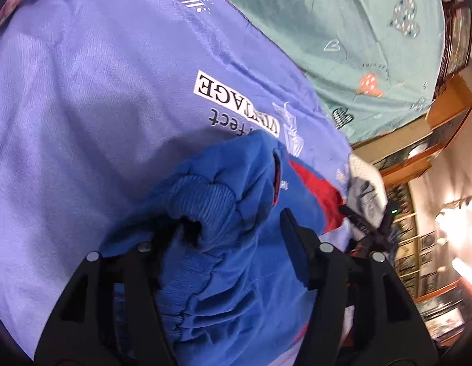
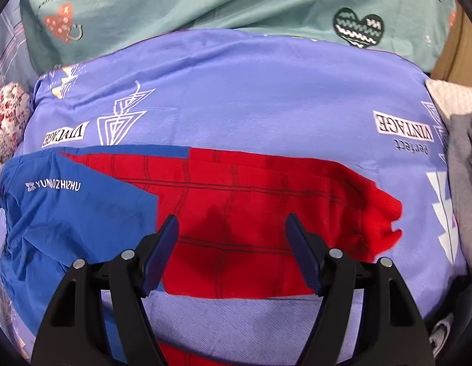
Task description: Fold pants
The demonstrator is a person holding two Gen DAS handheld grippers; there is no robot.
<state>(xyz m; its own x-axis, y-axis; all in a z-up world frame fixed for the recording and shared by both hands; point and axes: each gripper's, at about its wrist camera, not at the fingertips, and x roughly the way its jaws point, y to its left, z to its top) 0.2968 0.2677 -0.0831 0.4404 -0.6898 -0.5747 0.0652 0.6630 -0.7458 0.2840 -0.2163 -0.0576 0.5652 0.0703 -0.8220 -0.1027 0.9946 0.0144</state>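
Gripping bunched blue waistband of pants [image 1: 236, 219], left tool [image 1: 236, 231] clamps fabric; right tool [image 2: 232, 244] gapes empty above red leg, purple bedsheet [image 2: 236, 91] beneath.

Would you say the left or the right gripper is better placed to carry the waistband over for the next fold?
Left, probably. The left gripper already has the pants' bunched blue waistband between its fingers, whereas the right gripper hangs open above the red leg.

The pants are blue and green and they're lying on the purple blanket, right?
Not quite. The pants are blue and red, not green, as the right wrist view shows. They do lie on the purple blanket.
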